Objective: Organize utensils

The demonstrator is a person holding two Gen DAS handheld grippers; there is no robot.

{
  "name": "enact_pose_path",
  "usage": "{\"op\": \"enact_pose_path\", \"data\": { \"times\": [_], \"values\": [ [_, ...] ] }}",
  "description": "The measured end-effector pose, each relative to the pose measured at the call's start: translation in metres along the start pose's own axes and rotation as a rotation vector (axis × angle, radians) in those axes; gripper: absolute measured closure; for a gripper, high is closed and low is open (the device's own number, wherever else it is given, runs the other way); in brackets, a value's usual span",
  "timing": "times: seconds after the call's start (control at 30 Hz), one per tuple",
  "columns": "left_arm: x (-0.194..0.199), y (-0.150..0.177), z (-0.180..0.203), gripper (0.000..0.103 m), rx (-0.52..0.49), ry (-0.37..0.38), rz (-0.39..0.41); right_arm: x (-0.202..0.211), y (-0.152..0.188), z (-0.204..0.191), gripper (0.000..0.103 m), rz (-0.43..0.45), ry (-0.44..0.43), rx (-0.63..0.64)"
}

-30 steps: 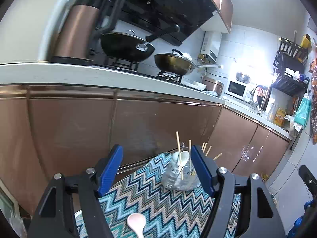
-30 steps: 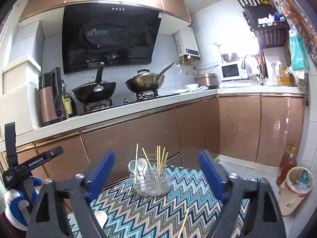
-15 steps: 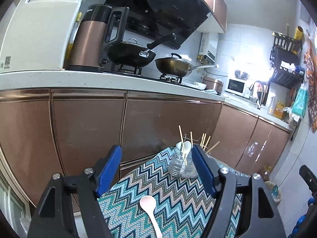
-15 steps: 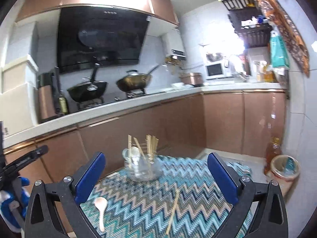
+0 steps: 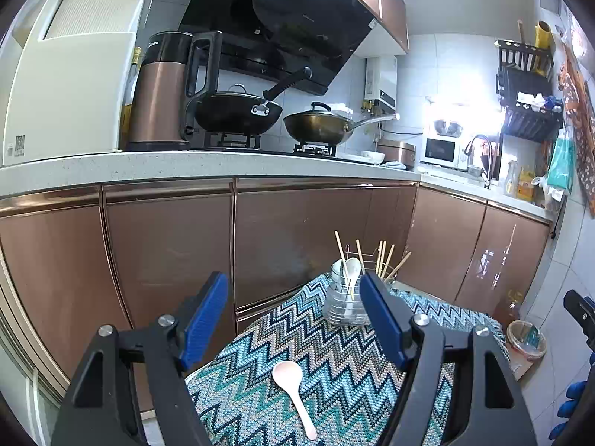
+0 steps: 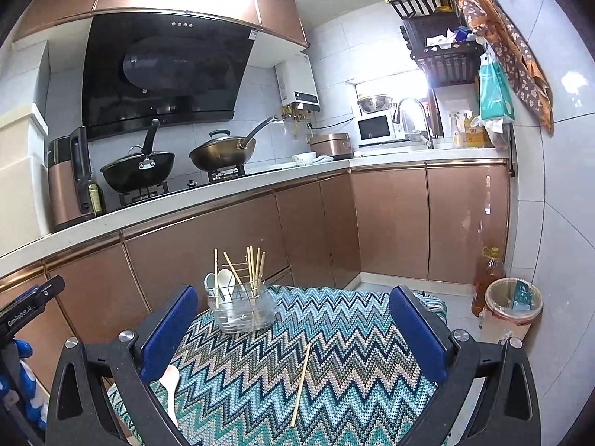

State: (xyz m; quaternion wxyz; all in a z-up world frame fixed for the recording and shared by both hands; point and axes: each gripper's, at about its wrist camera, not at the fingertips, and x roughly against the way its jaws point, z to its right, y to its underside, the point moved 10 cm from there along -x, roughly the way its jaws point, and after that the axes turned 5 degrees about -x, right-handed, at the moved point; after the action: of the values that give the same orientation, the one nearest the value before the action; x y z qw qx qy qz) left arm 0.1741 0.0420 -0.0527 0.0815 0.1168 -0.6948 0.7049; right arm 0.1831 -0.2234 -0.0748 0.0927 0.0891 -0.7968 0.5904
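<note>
Left wrist view: left tongs [image 5: 292, 317] spread wide, empty, hanging above the zigzag cloth [image 5: 260, 379] on the worktop. A spoon [image 5: 292, 381] lies loose on the cloth right between the blue pads, bowl away from the camera, handle trailing toward it, so this looks like the lineup for a pick. Farther back, right of centre, the holder [image 5: 344, 304], a clear jar, stands upright near the cloth's far edge with spoons and chopsticks poking up; that's where loose pieces belong, I'd judge.

Right wrist view: the spoon [image 6: 171, 379] shows at the left, half hidden behind the left pad. The holder [image 6: 241, 312] stands left of centre, well apart from both loose items. One chopstick [image 6: 301, 384] lies flat on the cloth, nearly in line with the camera, between the pads. Right tongs [image 6: 293, 317] also wide apart, holding nothing, aimed over the chopstick, probably the right side's target. Two items left to stow, it seems.
</note>
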Motion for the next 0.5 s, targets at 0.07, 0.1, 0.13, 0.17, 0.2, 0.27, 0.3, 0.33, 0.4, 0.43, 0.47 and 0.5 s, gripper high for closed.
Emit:
{"op": "enact_pose_path", "data": {
  "times": [0.07,0.1,0.13,0.17,0.2,0.27,0.3,0.33,0.4,0.43,0.47,0.5],
  "values": [
    [-0.001,0.001,0.000,0.031,-0.008,-0.010,-0.003,-0.001,0.001,0.001,0.000,0.005,0.003,-0.001],
    [-0.002,0.002,0.000,0.030,-0.011,-0.010,-0.007,-0.001,0.001,0.001,0.000,0.006,0.000,-0.001],
    [-0.004,0.003,0.001,0.030,-0.014,-0.011,-0.013,-0.001,0.001,0.002,0.000,0.010,0.002,0.000],
    [-0.006,0.005,0.001,0.030,-0.020,-0.013,-0.022,-0.001,0.002,0.002,0.000,0.011,0.003,0.002],
    [-0.007,0.006,0.001,0.030,-0.025,-0.016,-0.029,-0.002,0.004,0.002,0.000,0.008,0.003,0.005],
    [-0.012,0.009,0.002,0.029,-0.030,-0.018,-0.041,-0.003,0.006,0.003,0.000,0.006,0.005,0.008],
    [-0.013,0.010,0.002,0.029,-0.031,-0.017,-0.044,-0.004,0.007,0.003,0.000,0.003,0.004,0.007],
    [-0.014,0.010,0.002,0.029,-0.033,-0.018,-0.046,-0.005,0.008,0.004,0.000,-0.003,0.006,0.008],
    [-0.016,0.012,0.002,0.029,-0.040,-0.024,-0.045,-0.008,0.011,0.005,0.000,-0.019,0.013,0.013],
    [-0.017,0.012,0.002,0.029,-0.041,-0.025,-0.046,-0.010,0.013,0.005,0.000,-0.035,0.011,0.015],
    [-0.018,0.013,0.002,0.029,-0.043,-0.025,-0.048,-0.012,0.014,0.006,0.000,-0.043,0.010,0.015],
    [-0.019,0.013,0.002,0.028,-0.045,-0.028,-0.049,-0.014,0.016,0.006,0.000,-0.055,0.012,0.014]
  ]
}}
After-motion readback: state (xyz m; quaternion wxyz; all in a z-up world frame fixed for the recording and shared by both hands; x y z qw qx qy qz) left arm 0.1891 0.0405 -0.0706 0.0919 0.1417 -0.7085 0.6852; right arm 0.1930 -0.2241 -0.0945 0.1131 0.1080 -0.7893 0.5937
